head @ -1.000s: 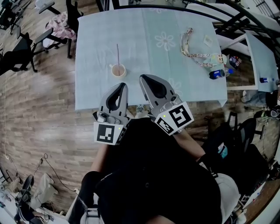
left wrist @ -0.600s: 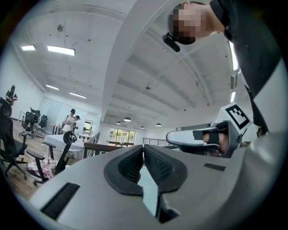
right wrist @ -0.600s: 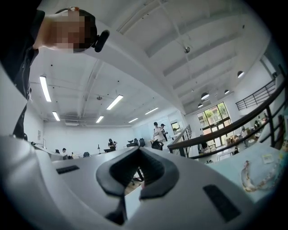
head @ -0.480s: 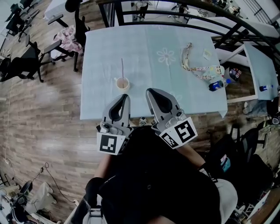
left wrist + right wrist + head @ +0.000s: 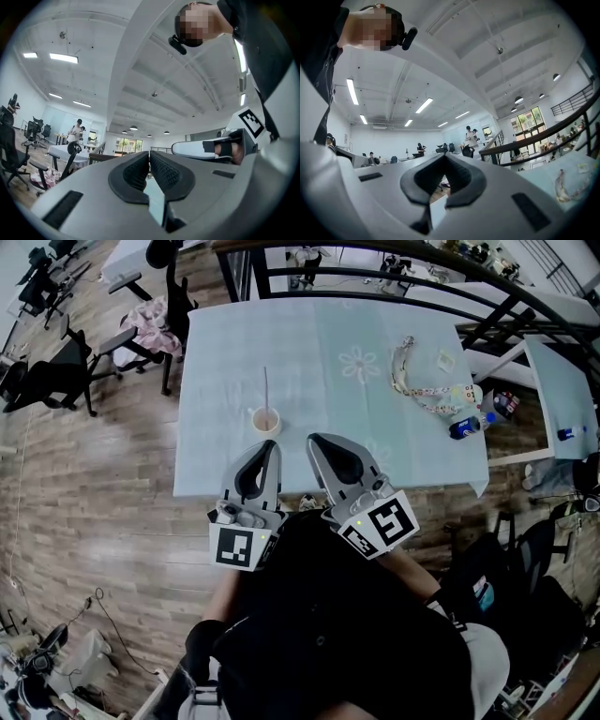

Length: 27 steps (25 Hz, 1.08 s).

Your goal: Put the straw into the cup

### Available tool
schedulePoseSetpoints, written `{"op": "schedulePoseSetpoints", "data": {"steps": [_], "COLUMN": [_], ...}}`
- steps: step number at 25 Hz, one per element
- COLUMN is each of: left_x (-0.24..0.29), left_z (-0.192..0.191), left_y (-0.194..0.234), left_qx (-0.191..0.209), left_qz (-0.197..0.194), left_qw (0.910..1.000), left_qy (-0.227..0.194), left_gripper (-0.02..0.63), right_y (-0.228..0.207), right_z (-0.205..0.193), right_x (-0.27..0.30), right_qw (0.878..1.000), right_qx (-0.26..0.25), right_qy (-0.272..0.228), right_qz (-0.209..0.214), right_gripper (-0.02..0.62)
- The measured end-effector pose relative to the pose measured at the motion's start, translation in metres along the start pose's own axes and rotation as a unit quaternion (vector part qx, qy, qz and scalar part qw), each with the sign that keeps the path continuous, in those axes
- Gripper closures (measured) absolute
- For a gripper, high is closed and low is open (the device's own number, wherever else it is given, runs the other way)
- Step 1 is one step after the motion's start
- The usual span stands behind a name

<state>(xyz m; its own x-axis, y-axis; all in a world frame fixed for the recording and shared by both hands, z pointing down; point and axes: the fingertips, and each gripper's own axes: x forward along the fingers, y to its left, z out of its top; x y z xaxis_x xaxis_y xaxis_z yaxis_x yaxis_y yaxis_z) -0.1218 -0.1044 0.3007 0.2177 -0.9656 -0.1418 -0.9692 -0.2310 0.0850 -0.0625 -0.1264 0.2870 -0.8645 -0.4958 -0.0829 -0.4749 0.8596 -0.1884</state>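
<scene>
A small pale cup (image 5: 266,420) with tan contents stands on the light blue tablecloth (image 5: 319,324), near the table's front edge. A thin pink straw (image 5: 265,387) runs from the cup's far rim away from me. I cannot tell whether it lies on the cloth or stands in the cup. My left gripper (image 5: 272,446) hangs just in front of the cup, shut and holding nothing. My right gripper (image 5: 313,440) is beside it to the right, also shut with nothing in it. Both gripper views look level across the room, over pads pressed together: left gripper (image 5: 149,153), right gripper (image 5: 444,154).
A beaded strap with a tape (image 5: 412,367) and a small white packet (image 5: 443,357) lie at the table's far right. A blue bottle (image 5: 464,426) sits at the right edge. Black office chairs (image 5: 56,371) stand left, a dark railing (image 5: 487,306) curves behind, and a second table (image 5: 562,371) is right.
The table and cup have slid lower and rightward in the head view, so the cup now sits a little closer to the gripper tips. Both grippers stay shut.
</scene>
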Motion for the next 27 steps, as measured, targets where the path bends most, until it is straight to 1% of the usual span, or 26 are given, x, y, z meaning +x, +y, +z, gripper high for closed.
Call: {"op": "schedulePoseSetpoints", "data": {"steps": [3, 8, 12, 14, 16, 20, 23, 27], "left_x": [-0.001, -0.002, -0.002, -0.001, -0.001, 0.0, 0.005, 0.006], "left_z": [-0.002, -0.012, -0.015, -0.011, -0.01, -0.018, -0.012, -0.015], "left_y": [0.003, 0.005, 0.008, 0.009, 0.009, 0.007, 0.011, 0.015], "left_qx": [-0.006, -0.006, -0.005, -0.006, -0.005, -0.002, -0.007, -0.009], "left_qz": [0.006, 0.012, 0.019, 0.025, 0.024, 0.017, 0.022, 0.02], "left_qw": [0.9999, 0.9997, 0.9995, 0.9994, 0.9996, 0.9994, 0.9994, 0.9994], "left_qy": [-0.006, 0.018, 0.025, 0.021, 0.018, 0.031, 0.025, 0.027], "left_gripper": [0.586, 0.586, 0.586, 0.586, 0.587, 0.587, 0.586, 0.586], "right_y": [0.0, 0.001, 0.001, 0.0, 0.0, -0.001, 0.0, 0.002], "right_z": [-0.008, -0.013, -0.016, -0.017, -0.016, -0.018, -0.017, -0.018], "right_x": [0.003, 0.007, 0.009, 0.01, 0.01, 0.012, 0.014, 0.019], "right_qw": [1.0, 1.0, 1.0, 0.999, 0.999, 0.999, 0.999, 0.999], "right_qx": [0.003, 0.007, 0.011, 0.011, 0.012, 0.019, 0.02, 0.02], "right_qy": [0.011, 0.017, 0.023, 0.024, 0.023, 0.025, 0.026, 0.027], "right_qz": [0.004, 0.013, 0.017, 0.018, 0.019, 0.021, 0.023, 0.025], "right_gripper": [0.588, 0.588, 0.588, 0.588, 0.588, 0.588, 0.588, 0.588]}}
